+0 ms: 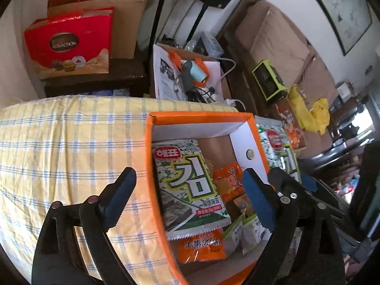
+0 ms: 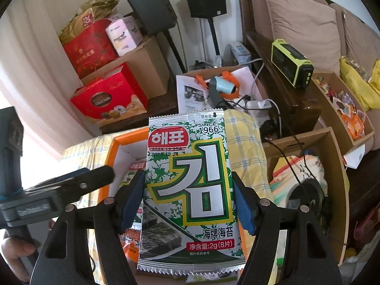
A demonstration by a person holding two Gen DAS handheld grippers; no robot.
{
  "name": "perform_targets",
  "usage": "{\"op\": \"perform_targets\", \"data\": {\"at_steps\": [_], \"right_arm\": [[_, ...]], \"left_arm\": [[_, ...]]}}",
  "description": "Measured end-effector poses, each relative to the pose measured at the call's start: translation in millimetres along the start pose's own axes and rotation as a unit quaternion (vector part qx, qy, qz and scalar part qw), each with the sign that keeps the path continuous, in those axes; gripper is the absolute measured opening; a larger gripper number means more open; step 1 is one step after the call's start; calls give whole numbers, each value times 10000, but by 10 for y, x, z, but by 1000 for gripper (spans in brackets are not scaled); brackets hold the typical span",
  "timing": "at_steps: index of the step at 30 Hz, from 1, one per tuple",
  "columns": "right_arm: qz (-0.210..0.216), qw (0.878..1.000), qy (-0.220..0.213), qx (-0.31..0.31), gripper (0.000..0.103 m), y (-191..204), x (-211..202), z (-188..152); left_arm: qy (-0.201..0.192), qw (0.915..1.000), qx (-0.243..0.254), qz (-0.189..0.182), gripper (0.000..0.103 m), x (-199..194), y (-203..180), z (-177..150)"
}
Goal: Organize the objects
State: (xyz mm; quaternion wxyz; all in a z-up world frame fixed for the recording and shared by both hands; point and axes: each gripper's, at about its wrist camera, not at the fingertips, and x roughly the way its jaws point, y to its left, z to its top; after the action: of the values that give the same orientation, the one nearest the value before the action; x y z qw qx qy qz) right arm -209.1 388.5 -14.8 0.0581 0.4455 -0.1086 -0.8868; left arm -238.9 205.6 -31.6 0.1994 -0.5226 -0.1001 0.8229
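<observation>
Over the orange box (image 1: 149, 156), left gripper (image 1: 187, 187) wide and empty, right gripper (image 2: 188, 199) clamping a seaweed packet (image 2: 190, 190).

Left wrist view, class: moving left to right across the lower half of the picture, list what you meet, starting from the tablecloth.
Yellow checked tablecloth → left finger pad → orange box wall → seaweed packet lying in the box → orange snack packet → right finger pad.

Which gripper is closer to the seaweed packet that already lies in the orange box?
Left. The left gripper hangs open right over the seaweed packet in the orange box. The right gripper is off to the side, shut on a second seaweed packet.
</observation>
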Motion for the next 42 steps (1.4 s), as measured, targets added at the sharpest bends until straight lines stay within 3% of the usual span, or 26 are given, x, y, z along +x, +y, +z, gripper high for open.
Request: {"op": "perform_targets", "data": {"at_steps": [12,17,26,34,42], "right_arm": [[-69,9991,367,-202,72,167,472,-68],[-101,9985,495,-204,84,133,559,-107],[-130,9988,323,-331,86,197,363,-186],[-43,9984,31,-554,97,427,46,-315],[30,9971,-112,-756,101,703,-205,-506]], "left_arm": [[-164,9993,112,312,92,-297,268,-139],[-196,9989,165,400,95,-347,349,-237],[-147,9982,311,497,96,-414,390,-452],[-249,9966,357,693,96,-600,517,-643],[-450,9950,371,809,98,-853,618,-837]]}}
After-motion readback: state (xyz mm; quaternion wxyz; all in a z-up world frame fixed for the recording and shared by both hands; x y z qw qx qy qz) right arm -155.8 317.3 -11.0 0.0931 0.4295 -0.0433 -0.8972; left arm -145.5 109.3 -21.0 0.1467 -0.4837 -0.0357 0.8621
